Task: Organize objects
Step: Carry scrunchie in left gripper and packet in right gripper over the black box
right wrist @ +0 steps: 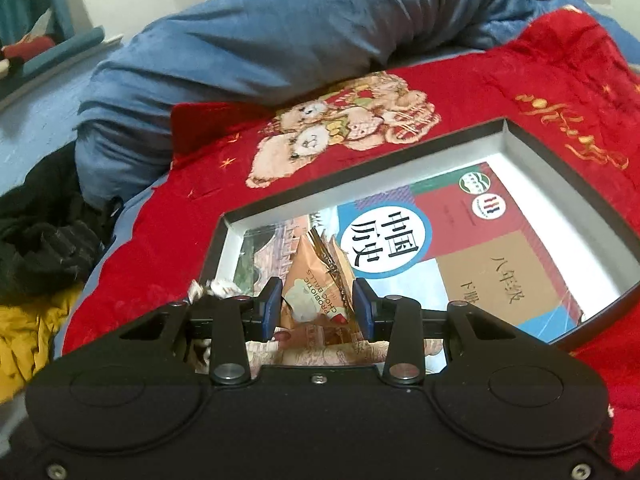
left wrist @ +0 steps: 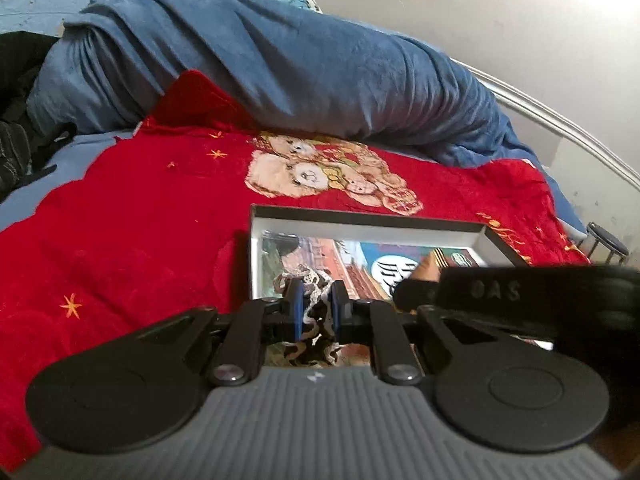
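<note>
A shallow black box with a white inside (left wrist: 360, 224) (right wrist: 516, 140) lies on the red bedspread. A colourful textbook (left wrist: 344, 256) (right wrist: 472, 248) lies flat in it. My left gripper (left wrist: 314, 308) is shut on a black-and-cream lace piece (left wrist: 310, 312) over the box's near left corner. My right gripper (right wrist: 316, 306) holds an orange snack packet (right wrist: 316, 292) between its blue pads, over the box's near edge. The lace also shows in the right wrist view (right wrist: 212, 292) at left. The right gripper's black body (left wrist: 520, 292) shows in the left wrist view.
The red bedspread with a bear picture (left wrist: 140, 216) (right wrist: 344, 128) covers the bed. A rolled blue blanket (left wrist: 280, 64) (right wrist: 260, 40) lies behind the box. Dark clothes (right wrist: 44, 216) and a yellow garment (right wrist: 24, 332) lie at the left. A white bed rail (left wrist: 560, 120) runs at right.
</note>
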Motion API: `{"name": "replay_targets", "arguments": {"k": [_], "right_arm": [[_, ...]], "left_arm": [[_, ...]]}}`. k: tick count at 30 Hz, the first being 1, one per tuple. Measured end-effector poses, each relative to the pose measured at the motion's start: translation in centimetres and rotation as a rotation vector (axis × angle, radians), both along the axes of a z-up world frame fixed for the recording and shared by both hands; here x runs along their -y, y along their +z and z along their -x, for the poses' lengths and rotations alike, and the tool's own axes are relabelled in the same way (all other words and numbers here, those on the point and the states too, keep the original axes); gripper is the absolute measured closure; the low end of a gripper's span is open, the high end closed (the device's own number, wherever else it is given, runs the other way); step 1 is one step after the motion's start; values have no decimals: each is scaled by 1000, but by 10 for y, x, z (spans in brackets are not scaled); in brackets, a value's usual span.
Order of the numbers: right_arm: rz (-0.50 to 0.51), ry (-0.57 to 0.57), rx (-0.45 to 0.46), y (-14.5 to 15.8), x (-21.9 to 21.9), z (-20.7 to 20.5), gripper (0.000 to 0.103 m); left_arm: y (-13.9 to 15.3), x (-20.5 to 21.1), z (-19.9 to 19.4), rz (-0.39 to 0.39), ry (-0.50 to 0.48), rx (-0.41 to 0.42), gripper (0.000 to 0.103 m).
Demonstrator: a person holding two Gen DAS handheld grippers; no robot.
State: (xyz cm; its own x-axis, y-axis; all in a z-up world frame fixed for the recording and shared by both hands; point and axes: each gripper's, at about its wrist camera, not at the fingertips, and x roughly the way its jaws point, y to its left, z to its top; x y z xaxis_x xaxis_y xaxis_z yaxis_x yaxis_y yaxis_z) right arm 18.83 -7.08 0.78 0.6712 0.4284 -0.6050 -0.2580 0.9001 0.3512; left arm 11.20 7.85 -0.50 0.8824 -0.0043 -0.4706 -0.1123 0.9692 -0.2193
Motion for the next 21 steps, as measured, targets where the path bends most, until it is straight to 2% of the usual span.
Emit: {"name": "replay_targets", "arguments": {"k": [4,8,21], "right_arm": [[31,18,10,-2,-2,0,66],[46,24,2,-3,-5,2,65],[51,27,-27,-12,-8,-1,65]], "left_arm": [[-5,6,1,-5,-7,-24,85],[-6,16,2,-54,-11,-22,85],[-10,9,-1,-19,1,-60,83]]}}
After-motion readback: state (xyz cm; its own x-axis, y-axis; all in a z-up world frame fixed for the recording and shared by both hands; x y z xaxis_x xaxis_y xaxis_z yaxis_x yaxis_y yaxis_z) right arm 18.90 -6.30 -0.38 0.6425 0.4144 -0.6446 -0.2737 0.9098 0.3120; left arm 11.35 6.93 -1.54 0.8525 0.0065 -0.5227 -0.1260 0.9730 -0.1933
